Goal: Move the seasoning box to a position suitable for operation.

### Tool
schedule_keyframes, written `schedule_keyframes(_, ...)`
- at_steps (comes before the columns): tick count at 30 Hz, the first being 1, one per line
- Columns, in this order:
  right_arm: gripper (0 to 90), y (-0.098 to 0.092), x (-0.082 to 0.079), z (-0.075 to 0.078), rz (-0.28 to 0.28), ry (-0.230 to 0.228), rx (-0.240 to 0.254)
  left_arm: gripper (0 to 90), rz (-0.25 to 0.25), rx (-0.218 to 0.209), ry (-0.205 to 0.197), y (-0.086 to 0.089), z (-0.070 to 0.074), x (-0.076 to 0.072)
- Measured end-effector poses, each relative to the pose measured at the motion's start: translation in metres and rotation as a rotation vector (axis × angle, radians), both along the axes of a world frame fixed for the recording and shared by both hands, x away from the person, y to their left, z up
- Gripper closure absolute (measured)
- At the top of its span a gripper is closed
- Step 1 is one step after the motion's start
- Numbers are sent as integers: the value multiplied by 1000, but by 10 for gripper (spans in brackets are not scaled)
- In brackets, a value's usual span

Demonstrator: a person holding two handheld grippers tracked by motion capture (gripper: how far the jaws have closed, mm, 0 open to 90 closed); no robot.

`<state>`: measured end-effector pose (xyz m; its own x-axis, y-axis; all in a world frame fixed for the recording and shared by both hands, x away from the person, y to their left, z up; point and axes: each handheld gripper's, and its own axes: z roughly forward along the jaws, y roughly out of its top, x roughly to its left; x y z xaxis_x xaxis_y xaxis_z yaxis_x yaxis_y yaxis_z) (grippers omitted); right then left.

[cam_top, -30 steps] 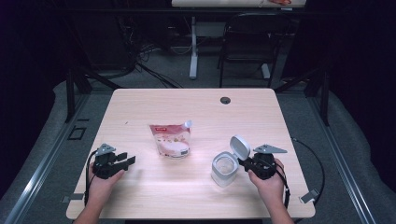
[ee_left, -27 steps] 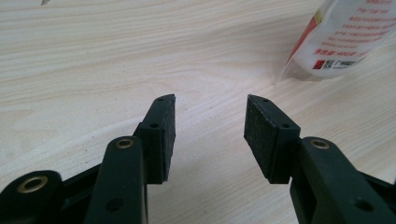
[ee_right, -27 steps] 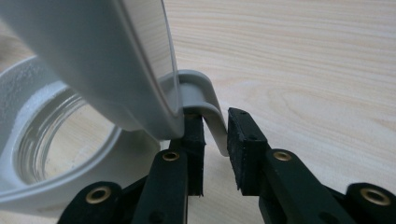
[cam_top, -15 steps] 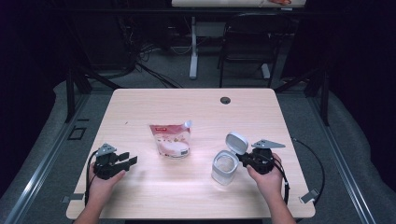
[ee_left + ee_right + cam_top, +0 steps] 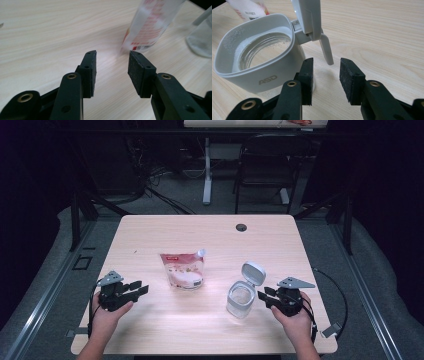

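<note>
A clear jar (image 5: pixel 240 301) with a white collar stands on the table right of centre, its hinged lid (image 5: pixel 253 272) flipped up. In the right gripper view the jar (image 5: pixel 257 57) holds a little white grain, and the lid's latch tab (image 5: pixel 325 50) hangs just ahead of my right gripper (image 5: pixel 327 65). Its jaws have just been opening and the pads touch nothing. A white and pink spouted pouch (image 5: pixel 182 270) lies at mid-table. My left gripper (image 5: pixel 137 290) hovers to its left; its jaws have just been closing with nothing between them, and the pouch (image 5: pixel 150 25) lies ahead.
A round cable hole (image 5: pixel 241 227) sits near the table's far edge. Cables trail from both grippers to the near corners. Bare wood (image 5: pixel 150 320) lies between the hands along the front edge. A chair and desk legs stand on the floor beyond the table.
The right gripper's jaws have spread and drawn back from the jar's lid, which stays flipped up. The left gripper has risen a little and its jaws have narrowed.
</note>
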<state>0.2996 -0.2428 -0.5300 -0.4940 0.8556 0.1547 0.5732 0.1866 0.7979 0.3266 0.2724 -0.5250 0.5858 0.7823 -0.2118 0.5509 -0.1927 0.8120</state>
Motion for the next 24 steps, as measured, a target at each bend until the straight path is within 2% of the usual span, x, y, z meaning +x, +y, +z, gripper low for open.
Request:
schedule_keyframes(3, 614, -1, -1, 1, -7, -11, -1, 584, -26, -9, -16, -5, 12, 0)
schedule_keyframes(4, 613, -1, -1, 1, -7, -9, -4, 585, -51, -12, -17, -10, 19, 1)
schedule_keyframes(5, 613, -1, -1, 1, -7, -9, -4, 593, -51, -12, -17, -10, 19, 1)
schedule_keyframes(10, 598, 1, -4, 2, 1, 6, -9, 635, -107, 5, -47, -22, 37, 6)
schedule_keyframes(11, 595, 1, -4, 2, 10, 5, -11, 642, -109, 8, -61, -26, 44, 9)
schedule_keyframes(13, 587, 1, -6, 3, 15, 10, -18, 647, -110, 3, -69, -28, 48, 11)
schedule_keyframes(14, 572, 2, -8, 3, 22, 12, -3, 653, -112, -7, -66, -31, 54, 15)
schedule_keyframes(17, 549, 2, -9, 4, 27, 17, 3, 653, -117, -10, -74, -34, 60, 20)
schedule_keyframes(20, 524, 1, -11, 4, 28, 21, -11, 672, -122, -8, -91, -39, 66, 24)
schedule_keyframes(22, 494, 2, -12, 4, 34, 19, -47, 690, -131, -4, -92, -43, 68, 26)
schedule_keyframes(24, 484, 2, -12, 4, 33, 19, -45, 692, -133, 2, -97, -47, 70, 26)
